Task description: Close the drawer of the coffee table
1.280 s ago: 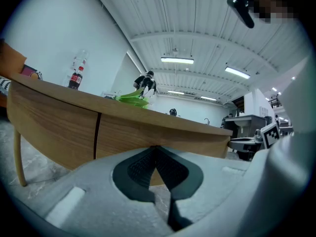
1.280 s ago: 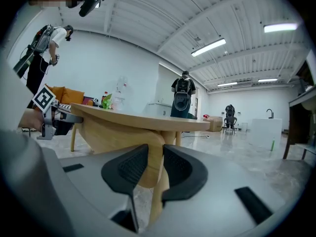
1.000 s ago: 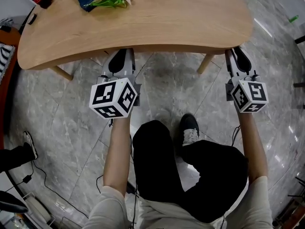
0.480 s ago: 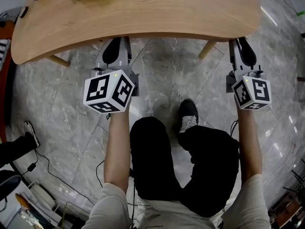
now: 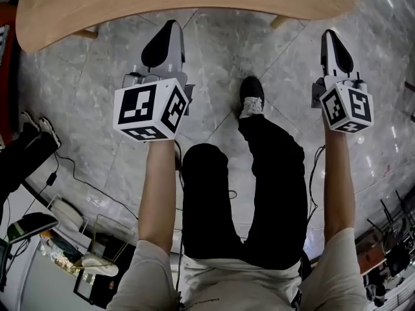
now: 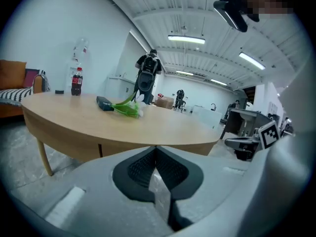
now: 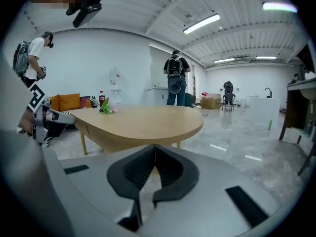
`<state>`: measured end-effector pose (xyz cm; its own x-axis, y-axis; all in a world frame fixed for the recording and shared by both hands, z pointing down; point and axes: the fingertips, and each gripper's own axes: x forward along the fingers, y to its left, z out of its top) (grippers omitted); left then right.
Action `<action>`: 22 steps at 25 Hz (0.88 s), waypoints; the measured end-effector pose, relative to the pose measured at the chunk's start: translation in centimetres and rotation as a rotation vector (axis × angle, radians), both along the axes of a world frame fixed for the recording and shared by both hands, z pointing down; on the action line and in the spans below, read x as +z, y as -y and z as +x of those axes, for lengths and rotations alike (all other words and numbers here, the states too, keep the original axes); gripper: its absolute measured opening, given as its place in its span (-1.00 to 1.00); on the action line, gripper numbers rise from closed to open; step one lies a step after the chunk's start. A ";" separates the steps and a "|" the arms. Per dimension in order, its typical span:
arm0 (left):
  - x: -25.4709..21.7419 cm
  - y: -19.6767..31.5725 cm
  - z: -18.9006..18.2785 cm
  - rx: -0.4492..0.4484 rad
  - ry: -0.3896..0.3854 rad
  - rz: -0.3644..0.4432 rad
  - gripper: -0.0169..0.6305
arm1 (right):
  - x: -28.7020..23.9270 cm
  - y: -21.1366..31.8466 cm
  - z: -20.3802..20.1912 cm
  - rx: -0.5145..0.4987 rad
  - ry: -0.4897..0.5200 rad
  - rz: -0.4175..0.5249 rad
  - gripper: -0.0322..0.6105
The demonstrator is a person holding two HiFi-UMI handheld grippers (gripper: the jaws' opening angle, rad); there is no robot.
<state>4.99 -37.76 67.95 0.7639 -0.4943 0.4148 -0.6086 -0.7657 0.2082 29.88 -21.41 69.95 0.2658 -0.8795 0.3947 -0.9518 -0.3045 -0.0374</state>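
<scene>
Head view showed the left hand-held gripper (image 5: 170,28) pinched together on nothing, just short of the desk (image 5: 194,2). Its drawer, nowhere protruding, seemed already closed. The right hand-held gripper (image 5: 329,36) was likewise clamped empty, presumably with the push finished.

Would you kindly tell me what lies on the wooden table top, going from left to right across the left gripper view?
small black item → cola bottle → dark flat case → green flower stems
</scene>
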 end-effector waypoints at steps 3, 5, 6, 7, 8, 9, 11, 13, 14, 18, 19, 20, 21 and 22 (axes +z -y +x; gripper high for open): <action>-3.2 -1.3 -1.0 0.004 0.027 -0.014 -0.92 | -2.9 -0.5 -1.9 -0.027 0.028 -0.021 -0.85; -5.4 -2.4 -1.7 0.013 0.044 -0.020 -0.92 | -5.1 -0.7 -3.2 -0.045 0.039 -0.026 -0.85; -6.5 -3.1 -2.1 0.019 0.051 -0.022 -0.92 | -6.3 -0.9 -3.9 -0.051 0.045 -0.027 -0.85; -7.7 -3.7 -2.5 0.026 0.057 -0.023 -0.92 | -7.5 -1.1 -4.7 -0.055 0.053 -0.027 -0.85; -8.9 -4.4 -2.9 0.033 0.061 -0.024 -0.92 | -8.7 -1.4 -5.5 -0.057 0.060 -0.026 -0.85; -10.1 -5.2 -3.3 0.040 0.064 -0.025 -0.92 | -10.0 -1.7 -6.3 -0.057 0.068 -0.023 -0.84; -12.8 -6.8 -4.1 0.059 0.064 -0.020 -0.92 | -12.7 -2.6 -8.0 -0.056 0.078 -0.014 -0.85; -15.3 -8.6 -4.9 0.078 0.065 -0.013 -0.92 | -15.4 -3.7 -9.8 -0.053 0.086 -0.005 -0.85; -16.6 -9.5 -5.4 0.087 0.065 -0.012 -0.92 | -16.7 -4.3 -10.6 -0.050 0.090 -0.003 -0.85; -21.4 -13.8 -7.9 0.112 0.065 -0.018 -0.92 | -21.1 -7.9 -14.0 -0.013 0.110 -0.013 -0.85; -22.5 -14.9 -8.6 0.112 0.067 -0.022 -0.92 | -22.0 -8.8 -14.9 -0.001 0.119 -0.019 -0.85; -23.7 -15.7 -9.4 0.110 0.071 -0.025 -0.92 | -22.9 -9.6 -15.8 0.009 0.128 -0.025 -0.85; -24.8 -16.5 -10.1 0.109 0.074 -0.025 -0.92 | -23.7 -10.4 -16.8 0.018 0.137 -0.029 -0.85; -25.8 -17.2 -10.7 0.110 0.078 -0.025 -0.92 | -24.5 -11.1 -17.8 0.024 0.147 -0.031 -0.85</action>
